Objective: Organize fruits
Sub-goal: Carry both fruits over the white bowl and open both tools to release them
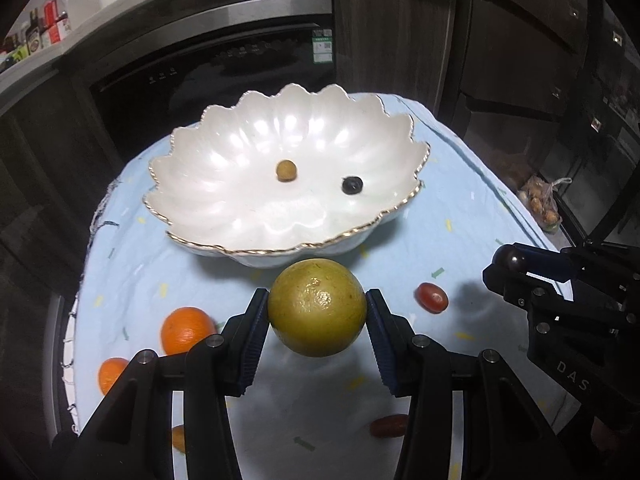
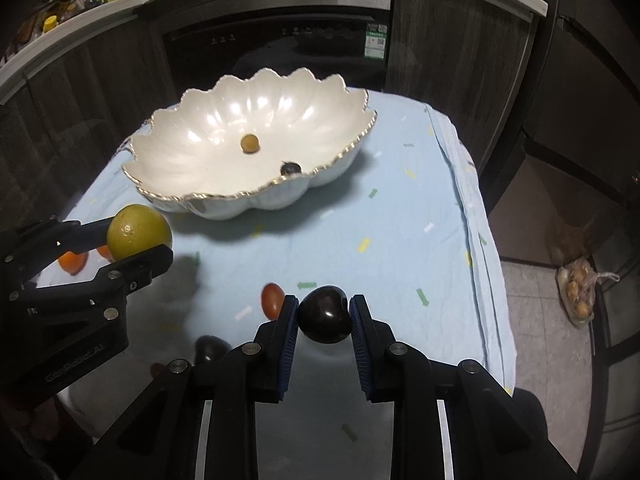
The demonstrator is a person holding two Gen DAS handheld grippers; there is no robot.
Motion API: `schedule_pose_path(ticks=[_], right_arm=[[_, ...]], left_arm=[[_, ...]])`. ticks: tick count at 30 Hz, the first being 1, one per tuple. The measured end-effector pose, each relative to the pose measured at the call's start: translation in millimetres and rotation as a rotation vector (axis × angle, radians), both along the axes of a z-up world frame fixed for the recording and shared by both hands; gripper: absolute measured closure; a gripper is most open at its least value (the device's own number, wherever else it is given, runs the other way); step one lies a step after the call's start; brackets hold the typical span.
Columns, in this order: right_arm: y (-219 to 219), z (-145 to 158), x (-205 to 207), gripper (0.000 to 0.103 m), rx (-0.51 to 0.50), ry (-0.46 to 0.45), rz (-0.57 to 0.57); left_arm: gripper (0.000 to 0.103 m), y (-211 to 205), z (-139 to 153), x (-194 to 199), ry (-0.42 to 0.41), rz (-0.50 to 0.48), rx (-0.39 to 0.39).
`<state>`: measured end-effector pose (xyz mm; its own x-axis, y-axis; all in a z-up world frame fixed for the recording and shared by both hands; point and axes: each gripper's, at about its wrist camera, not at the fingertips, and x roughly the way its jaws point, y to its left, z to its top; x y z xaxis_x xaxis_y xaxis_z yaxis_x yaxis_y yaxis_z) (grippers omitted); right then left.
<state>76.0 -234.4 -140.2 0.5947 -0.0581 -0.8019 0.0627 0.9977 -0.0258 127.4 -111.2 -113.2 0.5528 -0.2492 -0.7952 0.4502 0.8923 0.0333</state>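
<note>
Two grippers loaded, as I read it. Left gripper [image 1: 317, 312], bottom centre of its own view: pads pressed on both sides of a yellow-green citrus [image 1: 317, 307], jaws part-way apart around it, fruit clear of the cloth. Right gripper [image 2: 324, 314], bottom centre of its view: jaws nearly together, clamped on a dark plum [image 2: 324, 314], also off the cloth

Nearest on the light blue tablecloth [image 1: 460, 208], left wrist view: a reddish fruit [image 1: 388, 425] low centre-right, partly behind my finger; two oranges [image 1: 187, 329] lower left, the nearer one cut off by the gripper frame. A red cherry tomato [image 1: 431, 298] sits right of centre, apart from the citrus. Right wrist view shows another dark fruit [image 2: 210, 350] lower left, blurred

Beyond, mid-frame: white scalloped bowl [image 1: 208, 216] with gilt rim, holding one small tan fruit [image 1: 286, 170] and one small dark fruit [image 1: 352, 184], apart from each other

Farthest, top of frame: dark oven front [image 1: 224, 56] under a pale counter
</note>
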Motion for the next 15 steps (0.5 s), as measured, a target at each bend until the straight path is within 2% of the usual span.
schedule_pose_path(ticks=[15], right_arm=[[11.9, 36.3, 26.0, 0.075, 0.003, -0.077, 0.024]], left_arm=[[0.055, 25.8, 32.6, 21.5, -0.054, 0.061, -0.023]])
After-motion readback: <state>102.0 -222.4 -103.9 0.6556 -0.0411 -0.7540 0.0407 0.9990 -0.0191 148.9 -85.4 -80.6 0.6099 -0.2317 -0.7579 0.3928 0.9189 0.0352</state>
